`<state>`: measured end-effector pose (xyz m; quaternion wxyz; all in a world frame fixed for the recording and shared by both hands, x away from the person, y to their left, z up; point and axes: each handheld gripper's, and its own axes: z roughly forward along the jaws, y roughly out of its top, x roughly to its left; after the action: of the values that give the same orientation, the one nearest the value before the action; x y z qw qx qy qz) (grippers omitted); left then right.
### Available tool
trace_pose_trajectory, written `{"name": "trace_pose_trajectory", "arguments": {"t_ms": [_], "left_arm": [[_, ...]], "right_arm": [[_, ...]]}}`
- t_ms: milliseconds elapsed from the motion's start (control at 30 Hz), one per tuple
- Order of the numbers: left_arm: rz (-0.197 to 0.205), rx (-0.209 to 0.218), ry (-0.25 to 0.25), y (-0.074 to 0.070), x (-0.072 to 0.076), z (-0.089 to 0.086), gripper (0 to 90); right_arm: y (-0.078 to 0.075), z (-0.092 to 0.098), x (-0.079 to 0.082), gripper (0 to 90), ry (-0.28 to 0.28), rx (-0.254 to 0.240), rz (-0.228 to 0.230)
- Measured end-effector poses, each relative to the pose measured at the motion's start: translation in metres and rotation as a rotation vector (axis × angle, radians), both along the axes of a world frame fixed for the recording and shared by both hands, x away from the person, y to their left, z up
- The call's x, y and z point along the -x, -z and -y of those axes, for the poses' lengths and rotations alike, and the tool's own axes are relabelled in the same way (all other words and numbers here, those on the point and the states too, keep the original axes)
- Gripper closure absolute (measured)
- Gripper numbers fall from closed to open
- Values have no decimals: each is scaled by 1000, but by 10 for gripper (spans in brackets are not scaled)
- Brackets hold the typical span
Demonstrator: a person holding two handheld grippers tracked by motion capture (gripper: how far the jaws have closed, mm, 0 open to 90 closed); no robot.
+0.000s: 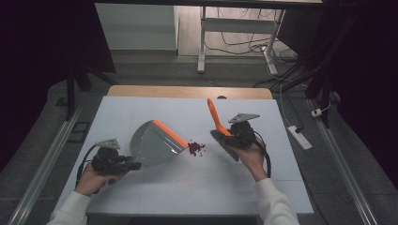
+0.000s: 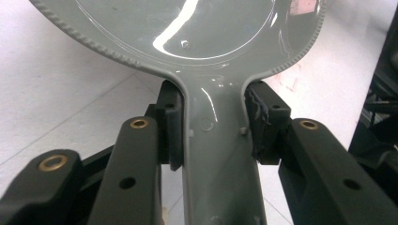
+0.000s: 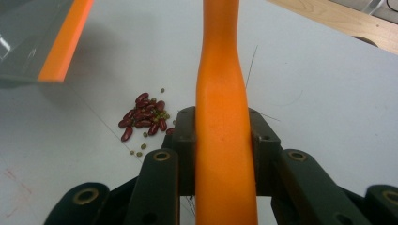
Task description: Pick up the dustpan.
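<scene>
The grey dustpan [image 1: 154,143] is gripped by its handle in the left gripper [image 1: 133,165]. The orange-handled brush [image 1: 220,129] is clamped in the right gripper [image 1: 233,136]. Between them, spilled beans [image 1: 195,148] lie on the white table [image 1: 187,183].

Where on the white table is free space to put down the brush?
Bare white table lies nearer the person than the beans, between the two forearms, and beyond the dustpan toward the wooden edge. Crowded: between dustpan and brush.
</scene>
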<state>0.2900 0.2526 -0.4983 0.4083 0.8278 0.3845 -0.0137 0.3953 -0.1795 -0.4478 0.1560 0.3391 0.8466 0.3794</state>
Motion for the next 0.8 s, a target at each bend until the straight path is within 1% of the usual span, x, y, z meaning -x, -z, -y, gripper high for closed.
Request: {"name": "trace_pose_trajectory", "arguments": {"t_ms": [33,67,133,167,200,333,400,533,800], "left_arm": [[-6,-10,31,0,1,1,613],[-6,-10,31,0,1,1,613],[-11,-16,63,1,2,4,613],[-12,-28,88,0,3,8,613],[-12,-28,88,0,3,8,613],[-17,-59,119,-1,4,15,613],[-19,-66,132,0,4,18,613],[-23,-71,149,1,5,21,613],[-44,-99,183,4,6,28,613]], "right_arm": [[0,-1,-1,703,-3,2,3],[0,-1,-1,703,-3,2,3],[-1,-3,-1,703,-5,6,17],[-1,-4,-1,704,-4,6,16],[-1,-5,-2,704,-3,2,15],[0,-7,-3,704,-7,3,16],[1,-8,-4,703,-6,2,9],[2,-10,-6,704,-10,2,11],[4,-14,-8,704,-19,6,11]]}}
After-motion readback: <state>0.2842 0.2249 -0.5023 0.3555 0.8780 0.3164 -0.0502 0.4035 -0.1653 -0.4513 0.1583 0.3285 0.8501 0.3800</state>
